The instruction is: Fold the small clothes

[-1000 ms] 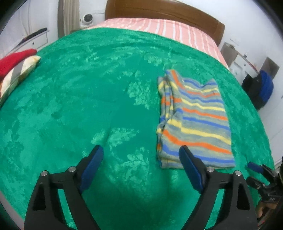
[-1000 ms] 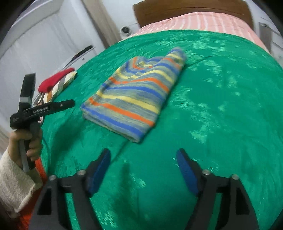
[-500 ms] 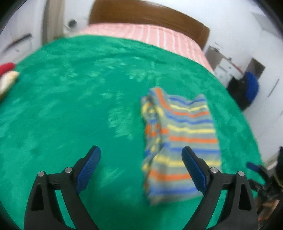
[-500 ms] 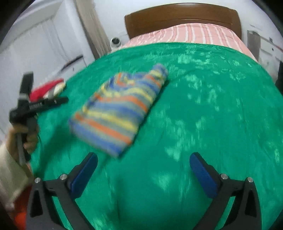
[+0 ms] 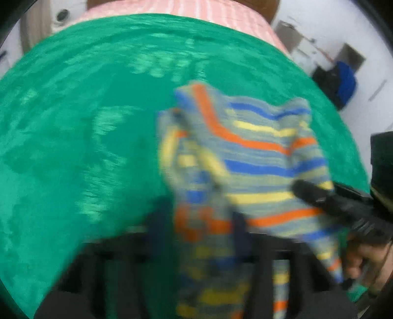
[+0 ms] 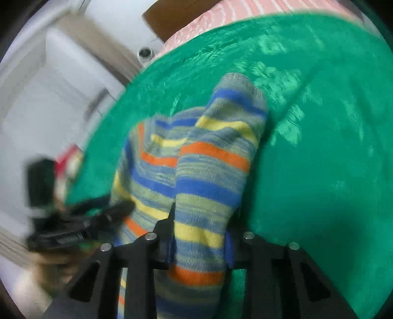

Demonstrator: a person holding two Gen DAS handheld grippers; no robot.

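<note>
A small striped garment point(image 5: 258, 152), grey with blue, yellow and orange bands, lies folded on the green bedspread point(image 5: 73, 122). My left gripper point(image 5: 199, 220) is shut on its near left edge; the view is blurred. My right gripper point(image 6: 199, 235) is shut on the garment's point(image 6: 208, 171) near right edge, cloth bunched between the fingers. The right gripper also shows in the left wrist view point(image 5: 331, 201) at the right, on the cloth. The left gripper shows blurred in the right wrist view point(image 6: 81, 220) at the left, touching the cloth.
The green bedspread point(image 6: 319, 147) covers a bed with a pink striped sheet point(image 5: 196, 9) and wooden headboard point(image 6: 172, 17) at the far end. A blue and black bag point(image 5: 343, 81) stands by the far right. A red item point(image 6: 68, 159) lies at the bed's left edge.
Both grippers moved in from open positions in front of the garment and closed on its near edge. The near edge is now lifted and bunched.
</note>
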